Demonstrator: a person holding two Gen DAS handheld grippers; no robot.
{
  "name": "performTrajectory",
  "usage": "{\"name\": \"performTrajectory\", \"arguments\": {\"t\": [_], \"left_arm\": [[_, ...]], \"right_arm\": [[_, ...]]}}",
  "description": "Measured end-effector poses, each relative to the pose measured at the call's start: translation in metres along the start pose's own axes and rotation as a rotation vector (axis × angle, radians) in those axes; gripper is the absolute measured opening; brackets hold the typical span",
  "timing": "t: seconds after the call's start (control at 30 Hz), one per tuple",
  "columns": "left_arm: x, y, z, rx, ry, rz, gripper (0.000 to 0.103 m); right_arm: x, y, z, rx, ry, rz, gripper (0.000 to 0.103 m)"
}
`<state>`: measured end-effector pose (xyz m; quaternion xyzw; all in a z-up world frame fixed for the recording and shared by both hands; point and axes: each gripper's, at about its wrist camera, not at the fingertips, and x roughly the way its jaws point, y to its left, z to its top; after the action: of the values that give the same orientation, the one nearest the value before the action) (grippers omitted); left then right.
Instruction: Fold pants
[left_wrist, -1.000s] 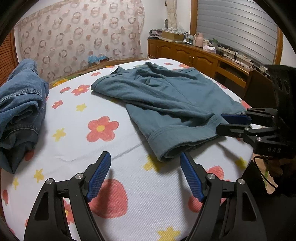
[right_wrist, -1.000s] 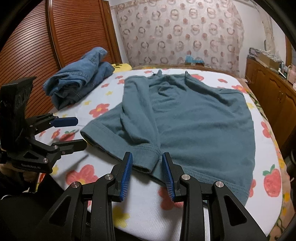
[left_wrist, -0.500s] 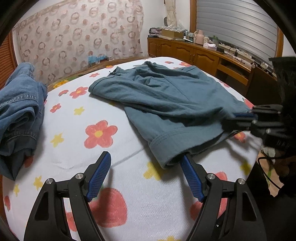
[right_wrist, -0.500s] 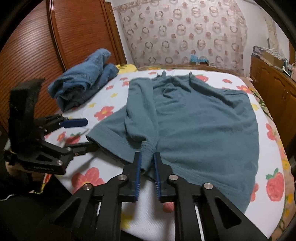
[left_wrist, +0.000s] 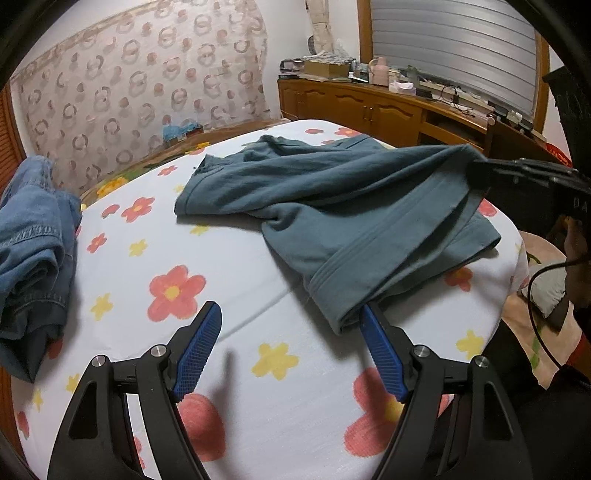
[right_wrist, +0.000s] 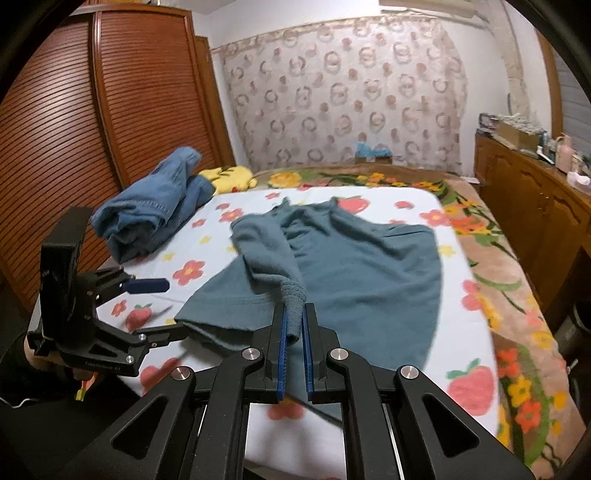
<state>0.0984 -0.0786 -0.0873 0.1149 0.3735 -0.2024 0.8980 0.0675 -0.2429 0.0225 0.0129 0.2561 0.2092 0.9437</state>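
Two grippers: right gripper (right_wrist: 293, 325) pinching teal pants (right_wrist: 351, 258) hem (bunched), left gripper (left_wrist: 291, 347) spread.

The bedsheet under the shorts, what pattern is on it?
White bedsheet printed with red and yellow flowers plus strawberries; the left wrist view shows it best.

We see both views under soft, even indoor light, moderately bright, with no harsh glare. Faint shadows sit under the teal pants (left_wrist: 354, 206) on the bed (left_wrist: 236, 258). Fisheye distortion bows the walls and darkens the corners into a black rim. Motion blur smears the pants' lifted hem and the sheet nearby in the right wrist view.
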Motion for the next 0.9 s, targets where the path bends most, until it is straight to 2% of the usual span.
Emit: {"name": "performTrajectory", "arguments": {"t": [0.2, 0.5, 0.8, 0.9], "left_arm": [[-0.001, -0.003, 0.003, 0.009, -0.004, -0.009, 0.078], [-0.005, -0.004, 0.004, -0.005, -0.014, -0.022, 0.078], [-0.005, 0.001, 0.014, -0.022, -0.029, -0.03, 0.078], [-0.004, 0.004, 0.016, -0.025, -0.033, -0.03, 0.078]], "right_arm": [[-0.014, -0.003, -0.013, 0.017, 0.005, -0.044, 0.007], [-0.013, -0.01, -0.03, 0.073, 0.071, -0.088, 0.007], [-0.017, -0.006, -0.021, 0.099, 0.094, -0.086, 0.008], [-0.022, -0.012, -0.023, 0.092, 0.086, -0.101, 0.011]]}}
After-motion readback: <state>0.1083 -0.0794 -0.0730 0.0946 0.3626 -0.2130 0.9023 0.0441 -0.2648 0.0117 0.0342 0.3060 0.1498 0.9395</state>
